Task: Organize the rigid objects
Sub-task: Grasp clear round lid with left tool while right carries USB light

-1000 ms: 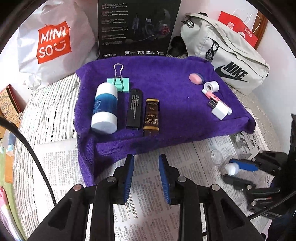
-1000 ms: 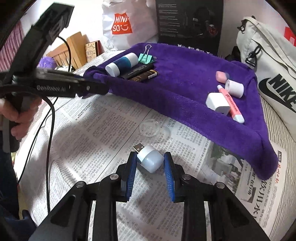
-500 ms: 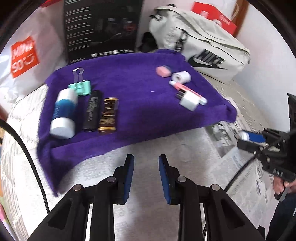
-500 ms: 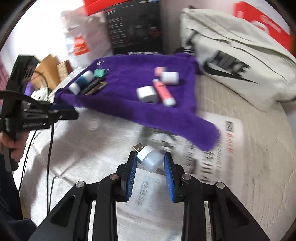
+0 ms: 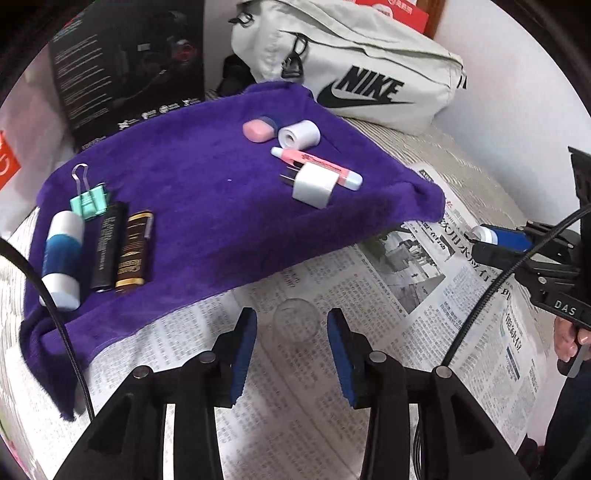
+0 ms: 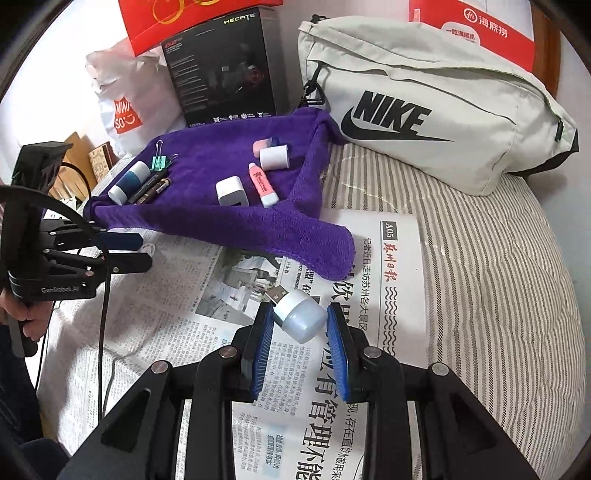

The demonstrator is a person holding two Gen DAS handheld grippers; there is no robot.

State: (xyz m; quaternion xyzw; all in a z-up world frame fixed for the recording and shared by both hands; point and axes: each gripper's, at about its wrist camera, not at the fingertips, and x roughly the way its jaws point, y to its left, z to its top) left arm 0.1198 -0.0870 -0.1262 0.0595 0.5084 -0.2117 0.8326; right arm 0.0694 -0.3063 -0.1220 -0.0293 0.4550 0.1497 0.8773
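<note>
My right gripper (image 6: 300, 326) is shut on a small white USB night light (image 6: 300, 316) and holds it above the newspaper (image 6: 399, 258); it also shows in the left wrist view (image 5: 496, 242). My left gripper (image 5: 291, 330) is open with a clear plastic cap (image 5: 295, 320) lying on the newspaper between its fingers; it also shows in the right wrist view (image 6: 135, 251). The purple towel (image 5: 207, 184) holds a blue-and-white tube (image 5: 62, 258), a green binder clip (image 5: 88, 201), two dark lighters (image 5: 120, 251), a white charger plug (image 5: 314, 184), a pink highlighter (image 5: 314, 164), a white roll (image 5: 299, 133) and a pink eraser (image 5: 256, 130).
A white Nike bag (image 6: 424, 110) lies behind the towel on the striped bedding (image 6: 498, 277). A black headset box (image 6: 225, 66), a Miniso bag (image 6: 125, 110) and red paper bags (image 6: 476, 29) stand at the back.
My left gripper has swung right, opened wider and now straddles the clear cap. My right gripper has moved right with the night light, away from the cap.
</note>
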